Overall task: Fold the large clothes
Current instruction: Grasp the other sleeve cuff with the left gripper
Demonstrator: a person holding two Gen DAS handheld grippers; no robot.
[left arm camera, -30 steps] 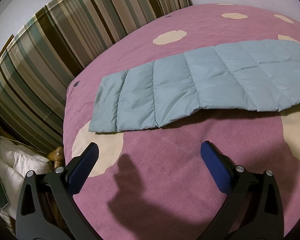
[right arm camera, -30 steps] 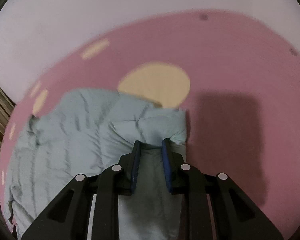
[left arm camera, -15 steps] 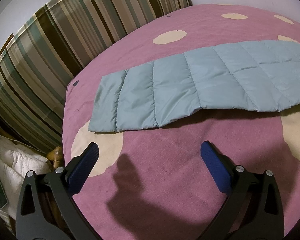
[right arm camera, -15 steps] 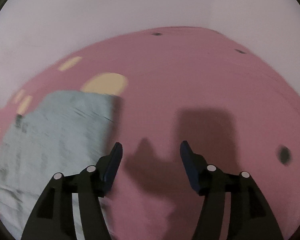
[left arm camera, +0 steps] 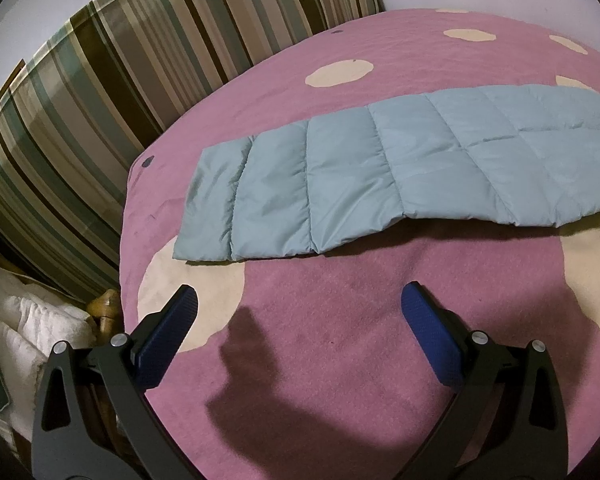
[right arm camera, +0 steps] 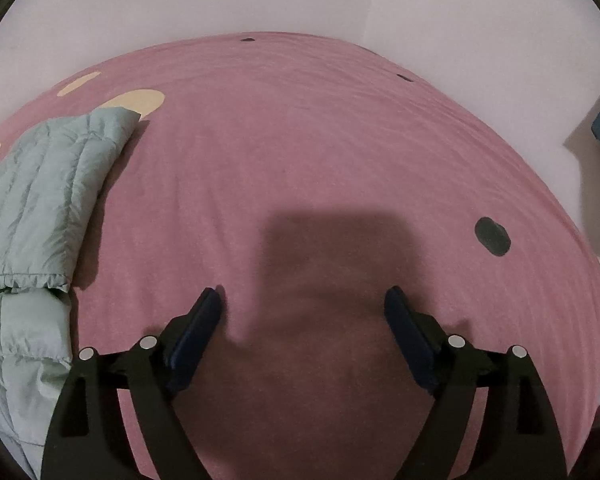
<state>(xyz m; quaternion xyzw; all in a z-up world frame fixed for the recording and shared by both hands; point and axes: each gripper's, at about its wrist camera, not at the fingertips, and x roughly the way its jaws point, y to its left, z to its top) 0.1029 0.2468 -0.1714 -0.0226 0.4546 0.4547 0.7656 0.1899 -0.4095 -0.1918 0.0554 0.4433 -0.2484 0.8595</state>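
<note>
Right gripper [right arm camera: 302, 306] beside jacket's folded end [right arm camera: 40, 196]

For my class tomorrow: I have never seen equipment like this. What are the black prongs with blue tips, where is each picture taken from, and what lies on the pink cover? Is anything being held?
The prongs are hand-held grippers, one in each of a person's hands; no robot arm is involved. Each carries a wide-angle camera looking forward along its two fingers, which bends the pictures into a bulge. One picture comes from the left gripper, the other from the right gripper. Both stand open over the pink spotted bed cover and hold nothing. On the cover lies a pale blue quilted jacket, spread out long in the left view; the right view shows it at its left edge. A striped curtain hangs behind the bed.
</note>
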